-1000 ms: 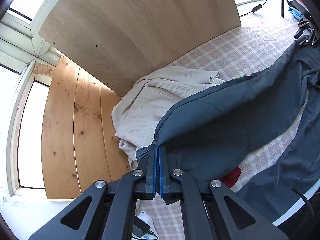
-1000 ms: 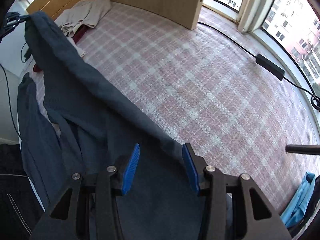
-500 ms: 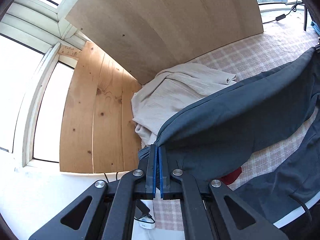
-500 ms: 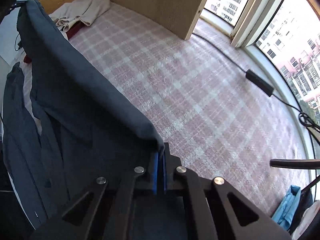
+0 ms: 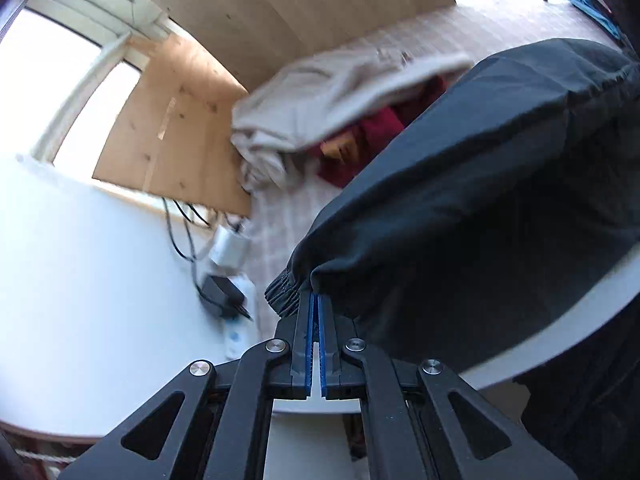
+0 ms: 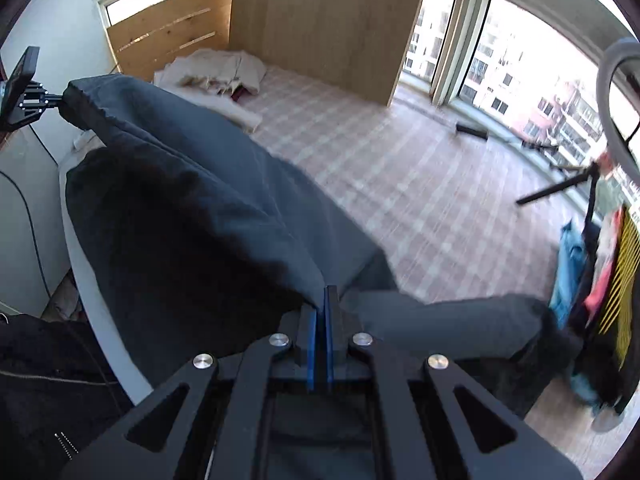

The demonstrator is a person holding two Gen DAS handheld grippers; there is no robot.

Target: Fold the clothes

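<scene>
A dark blue-grey garment (image 5: 480, 184) with an elastic cuff hangs stretched between my two grippers above the plaid bed. My left gripper (image 5: 314, 300) is shut on the garment next to its gathered cuff (image 5: 282, 294). My right gripper (image 6: 323, 294) is shut on another edge of the same garment (image 6: 192, 200). In the right wrist view the left gripper (image 6: 56, 100) shows at the far left, gripping the cuff end. A loose part of the garment (image 6: 460, 324) trails to the right.
A beige garment (image 5: 340, 96) lies crumpled over a red one (image 5: 368, 140) at the bed's head, by the wooden headboard (image 5: 172, 128). A power strip with a charger (image 5: 226, 296) sits beside the bed. Clothes hang on a rack (image 6: 592, 280) at right. A plaid cover (image 6: 400, 168) spans the bed.
Both grippers have lifted the dark garment up off the bed. The right gripper was open one second ago and has shut on the garment. The left view has swung down and left.
</scene>
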